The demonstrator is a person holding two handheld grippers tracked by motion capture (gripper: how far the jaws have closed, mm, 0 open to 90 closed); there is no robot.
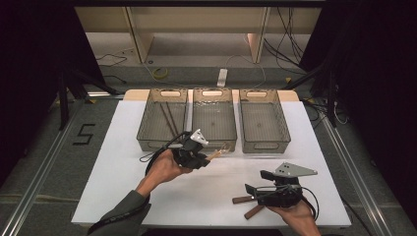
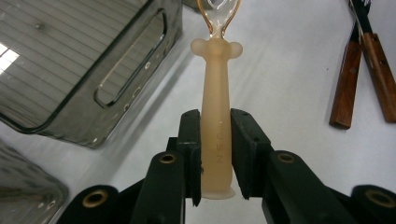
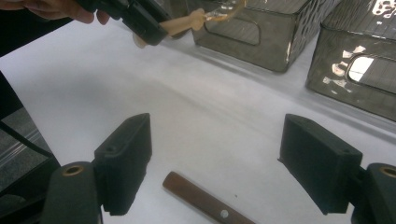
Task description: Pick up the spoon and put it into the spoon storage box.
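The left gripper [image 1: 209,156] is clamped on a peach spoon [image 2: 216,130], held just before the middle bin [image 1: 213,118]. To the right, the right gripper [image 3: 217,163] hangs with jaws apart over brown-handled utensils [image 1: 248,205] on the desk [image 1: 118,162].

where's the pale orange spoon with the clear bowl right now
The pale orange plastic spoon is clamped in the left gripper, held above the white table just in front of the middle smoky-grey bin.
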